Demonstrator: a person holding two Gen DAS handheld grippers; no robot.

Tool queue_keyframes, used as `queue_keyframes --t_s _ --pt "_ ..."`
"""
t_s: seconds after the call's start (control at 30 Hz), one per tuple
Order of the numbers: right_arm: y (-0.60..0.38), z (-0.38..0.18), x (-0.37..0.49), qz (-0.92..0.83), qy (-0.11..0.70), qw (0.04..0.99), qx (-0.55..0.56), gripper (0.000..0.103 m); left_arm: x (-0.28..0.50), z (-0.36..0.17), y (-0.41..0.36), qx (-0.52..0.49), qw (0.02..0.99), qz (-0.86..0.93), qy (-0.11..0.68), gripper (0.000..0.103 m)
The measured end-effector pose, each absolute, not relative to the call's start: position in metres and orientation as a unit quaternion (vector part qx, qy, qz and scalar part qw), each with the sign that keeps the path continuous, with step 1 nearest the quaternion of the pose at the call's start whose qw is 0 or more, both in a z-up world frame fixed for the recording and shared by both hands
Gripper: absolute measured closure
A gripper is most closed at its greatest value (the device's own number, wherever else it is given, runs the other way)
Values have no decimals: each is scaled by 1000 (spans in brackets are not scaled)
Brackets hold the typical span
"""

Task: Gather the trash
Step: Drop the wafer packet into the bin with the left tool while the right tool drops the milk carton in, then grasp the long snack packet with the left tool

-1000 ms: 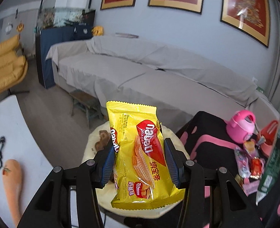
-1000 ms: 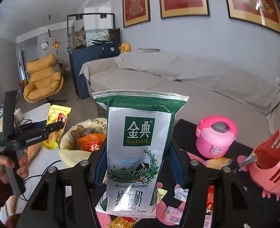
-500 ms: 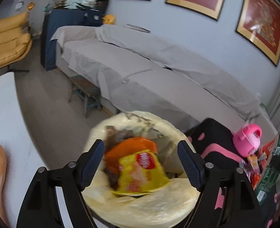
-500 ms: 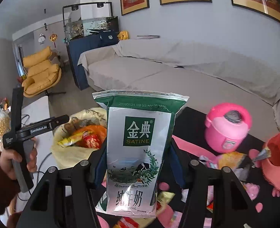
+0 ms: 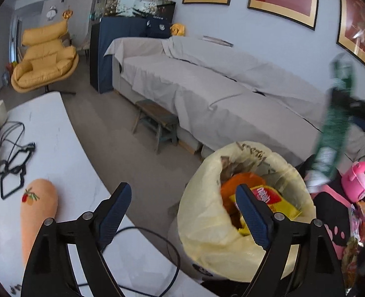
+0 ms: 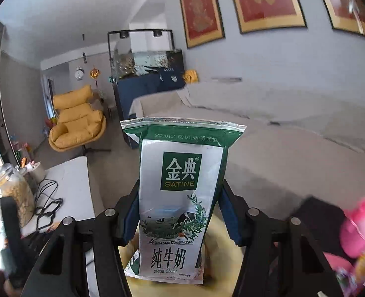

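Observation:
My left gripper [image 5: 182,188] hangs with its jaws opening and nothing between them, just left of the bin lined with a yellow bag [image 5: 207,235]. A yellow wafer packet [image 5: 279,204] lies inside the bag on orange wrappers. My right gripper [image 6: 180,215] is shut on a green and silver milk pouch [image 6: 182,193], held upright. The bag [image 6: 222,232] shows yellow right under the pouch. In the left wrist view the same pouch [image 5: 333,128] appears blurred above the bin's right side.
A white table [image 5: 58,148] at left carries black cables [image 5: 11,163], an orange cushion [image 5: 39,210] and a glass jar [image 6: 11,198]. A pink toy cooker [image 5: 358,180] and wrappers sit on a black mat [image 5: 331,208] at right. A covered sofa [image 5: 207,86] and a stool [image 5: 157,121] stand behind.
The left gripper opened and let the yellow wafer packet drop into the bag, then shifted left. The right gripper carried the milk pouch leftward to above the bin.

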State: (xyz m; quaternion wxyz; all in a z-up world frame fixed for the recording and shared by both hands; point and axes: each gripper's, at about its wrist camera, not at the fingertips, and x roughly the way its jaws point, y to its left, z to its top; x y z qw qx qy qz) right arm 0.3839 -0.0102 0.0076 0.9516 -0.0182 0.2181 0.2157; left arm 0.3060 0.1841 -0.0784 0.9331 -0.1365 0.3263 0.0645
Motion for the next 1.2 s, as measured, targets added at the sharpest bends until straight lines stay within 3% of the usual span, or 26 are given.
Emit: queue_keyframes --t_s 0.27,0.47,0.6,0.7,0.9,1.2 --pt "36 -115 423 212 419 876 -105 50 305 -97 201 -165 925 65 337 16" --pt "32 -143 437 199 469 853 -112 50 304 -107 201 -171 919 59 351 16" --pt "27 -137 431 204 461 857 -109 47 304 -106 198 -168 919 57 351 16" --pt "19 -122 423 208 447 865 -95 35 301 -97 192 -162 922 56 346 16" --pt "-2 -87 392 208 409 883 -101 34 286 -72 171 -139 933 49 328 16" --pt "-76 -26 326 173 336 923 -78 18 260 -35 115 -91 947 -3 309 16"
